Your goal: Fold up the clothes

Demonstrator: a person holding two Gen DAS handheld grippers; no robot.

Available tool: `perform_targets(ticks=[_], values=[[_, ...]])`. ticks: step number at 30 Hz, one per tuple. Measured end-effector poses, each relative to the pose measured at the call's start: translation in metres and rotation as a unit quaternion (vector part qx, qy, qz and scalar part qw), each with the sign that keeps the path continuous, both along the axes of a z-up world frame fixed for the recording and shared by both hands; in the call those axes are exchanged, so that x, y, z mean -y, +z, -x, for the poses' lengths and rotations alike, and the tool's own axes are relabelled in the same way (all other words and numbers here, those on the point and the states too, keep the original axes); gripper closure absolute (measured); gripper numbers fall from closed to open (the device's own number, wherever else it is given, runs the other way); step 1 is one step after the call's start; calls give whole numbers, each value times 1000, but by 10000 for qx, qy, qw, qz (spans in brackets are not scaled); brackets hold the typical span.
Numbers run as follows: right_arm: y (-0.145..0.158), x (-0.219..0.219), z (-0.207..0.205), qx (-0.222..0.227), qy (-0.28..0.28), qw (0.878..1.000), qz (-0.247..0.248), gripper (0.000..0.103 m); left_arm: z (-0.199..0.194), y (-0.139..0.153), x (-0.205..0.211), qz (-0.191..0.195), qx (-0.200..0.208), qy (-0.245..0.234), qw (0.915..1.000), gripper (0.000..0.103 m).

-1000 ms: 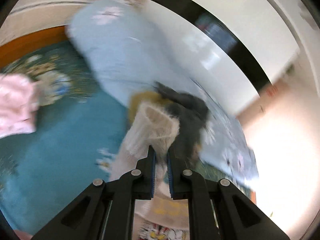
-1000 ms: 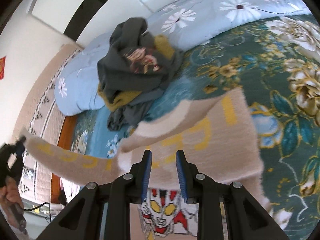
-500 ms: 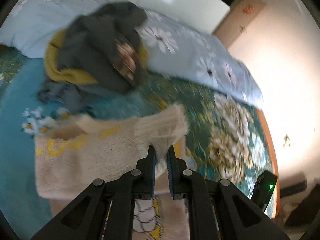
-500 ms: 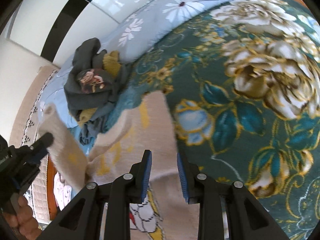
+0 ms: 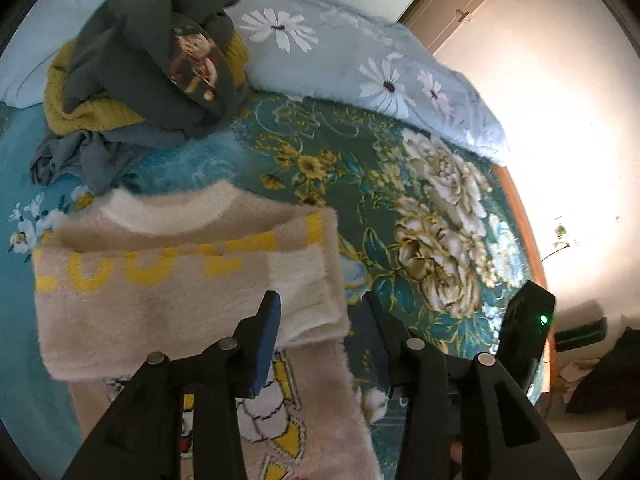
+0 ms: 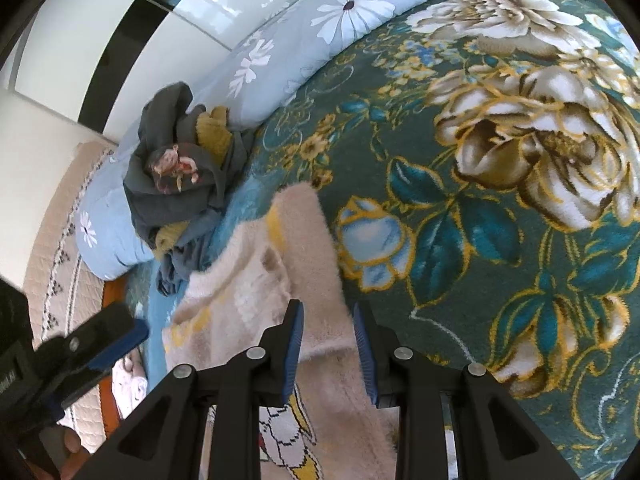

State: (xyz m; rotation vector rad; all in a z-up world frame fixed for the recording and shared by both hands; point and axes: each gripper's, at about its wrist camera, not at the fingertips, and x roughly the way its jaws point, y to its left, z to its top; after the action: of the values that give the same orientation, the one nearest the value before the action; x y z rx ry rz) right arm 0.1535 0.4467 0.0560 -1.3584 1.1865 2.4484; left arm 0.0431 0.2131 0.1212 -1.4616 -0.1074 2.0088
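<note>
We see 1 sleeve of the beige sweater [image 5: 168, 292] folded across; left tool [image 5: 316, 336] and right tool [image 6: 326, 344] gape, gripping nothing. Probably the body fold remains, and the dark pile [image 5: 160, 52] on the bed [image 6: 500, 240] waits.

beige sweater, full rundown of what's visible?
The beige sweater looks like fuzzy knit, with a white collar, yellow lettering and a cartoon print on its lower part. It lies flat on the floral bedspread, one sleeve folded across the chest. Both hand-held grippers, left and right, are open over it, gripping nothing.

Floral teal bedspread [image 6: 500, 216], pale wall [image 5: 560, 92]
</note>
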Motion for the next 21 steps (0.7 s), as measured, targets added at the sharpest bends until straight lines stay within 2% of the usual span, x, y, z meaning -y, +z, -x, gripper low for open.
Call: perform_targets(ticks=[3,6,9,12,14,15,17,19,21], values=[[8,-13,-5,-138,-231,9996,-29,66,9,0,54,-9,-46,537,9985,56],[11,-25,-9,-168,-427,9989,38,59,19,-12,119,80,106,1277,9917,56],[11,-28,-7,-253,-419,9985,259,54,23,-39,186,351,425,2143,9752,56],[4,-11,9,-216,-118,9982,551,52,18,-68,235,330,861,2885,9530,56],[-3,8,22,-137,153,9974,688,52,12,-84,254,193,1086,3167,9421,56],[-6,17,29,-96,278,9967,754,52,8,-91,260,142,1167,3216,9396,56],[-17,29,38,29,327,9958,855,52,2,-102,267,121,1273,3242,9373,56],[-27,33,40,259,73,9956,897,52,-4,-108,271,208,1317,3223,9372,56],[-31,33,41,280,-119,9939,1059,52,-7,-115,273,220,1405,3208,9364,56]])
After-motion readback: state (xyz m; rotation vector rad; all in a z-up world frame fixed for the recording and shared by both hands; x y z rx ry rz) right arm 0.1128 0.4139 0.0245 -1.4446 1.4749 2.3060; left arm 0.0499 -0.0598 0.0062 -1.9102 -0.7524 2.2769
